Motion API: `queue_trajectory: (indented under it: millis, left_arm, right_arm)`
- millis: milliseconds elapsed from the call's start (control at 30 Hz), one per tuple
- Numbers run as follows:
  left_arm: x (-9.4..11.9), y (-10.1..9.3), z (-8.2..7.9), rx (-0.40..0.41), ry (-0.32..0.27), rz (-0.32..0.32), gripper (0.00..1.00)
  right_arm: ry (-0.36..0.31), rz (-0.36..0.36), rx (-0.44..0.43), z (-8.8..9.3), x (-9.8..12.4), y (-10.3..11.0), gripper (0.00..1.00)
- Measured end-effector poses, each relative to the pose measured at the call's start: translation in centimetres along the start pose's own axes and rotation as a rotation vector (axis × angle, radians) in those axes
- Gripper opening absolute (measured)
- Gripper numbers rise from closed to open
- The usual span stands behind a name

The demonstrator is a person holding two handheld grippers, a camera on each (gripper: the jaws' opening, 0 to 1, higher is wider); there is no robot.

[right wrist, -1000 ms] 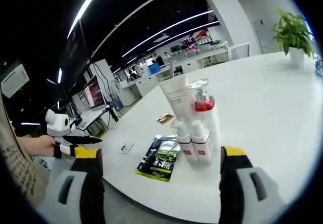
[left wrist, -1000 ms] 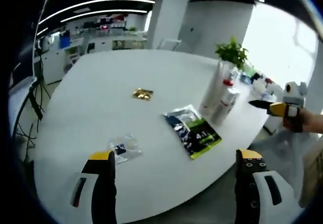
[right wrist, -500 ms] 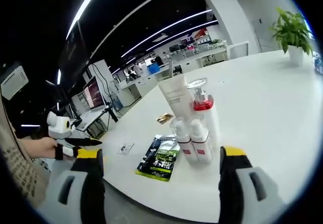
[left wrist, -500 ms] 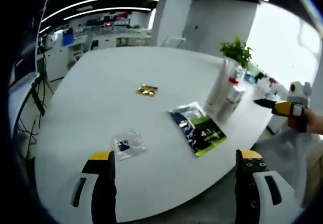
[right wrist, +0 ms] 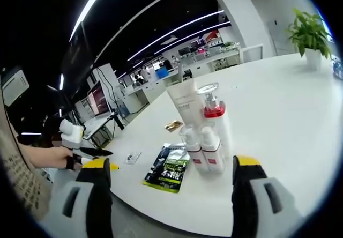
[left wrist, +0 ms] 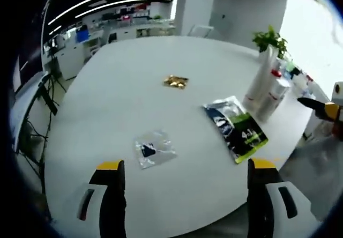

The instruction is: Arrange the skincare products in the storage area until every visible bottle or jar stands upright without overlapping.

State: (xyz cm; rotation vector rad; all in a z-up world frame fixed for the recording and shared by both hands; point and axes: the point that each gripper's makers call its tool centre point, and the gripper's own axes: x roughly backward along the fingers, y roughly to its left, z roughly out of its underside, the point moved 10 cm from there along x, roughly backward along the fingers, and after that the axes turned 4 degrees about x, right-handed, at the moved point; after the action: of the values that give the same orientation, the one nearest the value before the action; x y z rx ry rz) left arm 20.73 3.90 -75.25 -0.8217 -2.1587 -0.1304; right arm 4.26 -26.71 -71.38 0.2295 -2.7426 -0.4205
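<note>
1. White round table.
2. Black and green sachet, ahead of the right finger.
3. Gold wrapper.
4. White bottles, one red-collared pump bottle.
5. Yellow-tipped black fingers.

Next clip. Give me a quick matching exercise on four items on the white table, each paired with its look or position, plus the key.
Column 1
1. pump bottle
2. sachet
3. gold wrapper
4. clear packet

Column 2
A. lies flat, dark with a green band
B. small and shiny, lying alone toward the middle of the table
C. stands upright, with a red collar under the pump
D. see-through, lying nearest the left gripper

Pairs: 1-C, 2-A, 3-B, 4-D
</note>
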Motion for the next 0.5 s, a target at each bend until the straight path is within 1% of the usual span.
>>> queue_trajectory:
  millis: [100, 200, 300, 433, 500]
  left_arm:
    - [-0.7, 0.3, 0.2, 0.019, 0.03, -0.021, 0.87]
    - [-1.3, 0.7, 0.2, 0.036, 0.046, -0.042, 0.84]
    - [-2.4, 1.5, 0.2, 0.063, 0.066, -0.056, 0.8]
    - [-2.9, 1.8, 0.1, 0.074, 0.095, -0.079, 0.76]
    - [-3.3, 2.0, 0.0, 0.083, 0.111, -0.094, 0.75]
  right_arm:
    - [0.0, 0.003, 0.001, 0.0, 0.0, 0.0, 0.94]
    - [0.003, 0.007, -0.002, 0.0, 0.0, -0.1, 0.94]
    - [0.003, 0.011, -0.004, 0.0, 0.0, -0.2, 0.94]
    - [0.006, 0.014, -0.004, 0.1, 0.0, -0.3, 0.93]
    - [0.007, 0.017, -0.006, 0.1, 0.0, -0.3, 0.93]
